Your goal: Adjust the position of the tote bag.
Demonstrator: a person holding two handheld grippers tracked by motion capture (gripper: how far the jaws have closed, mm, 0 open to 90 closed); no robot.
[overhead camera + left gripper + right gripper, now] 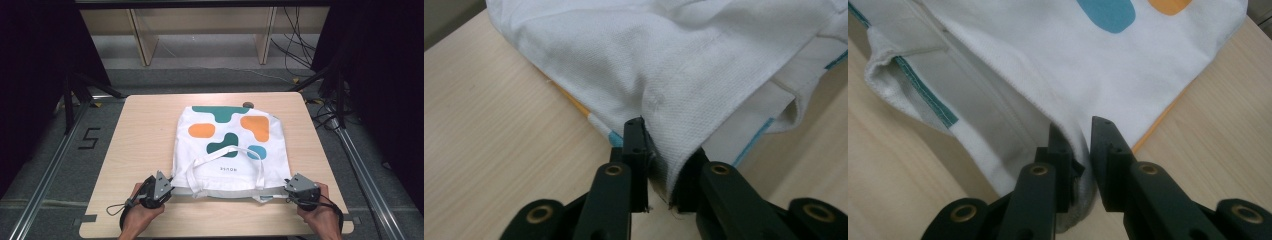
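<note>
a pale wooden table point(145, 130) stands in a dim room, with dark floor, metal rails and loose cables around it and wooden shelf legs behind. a white cloth tote bag point(230, 145) lies flat in the middle of the table, printed with teal, orange and blue blobs, its open end toward the person and its two long straps point(227, 157) looped loosely on top. the left gripper point(167, 186) is clenched on the bag's near left corner, the cloth bunched between its jaws, as the left gripper view shows close up. the right gripper point(290, 189) pinches the near right corner in the same way, with fabric gathered between its jaws.

the bag looks light, soft and limp — it will likely sag and fold when lifted, so the two corners are sensible places to hold. the straps may dangle or snag. a small round dark thing point(247, 104) sits just beyond the far edge of the bag — nothing else on the table stands in the way.
</note>
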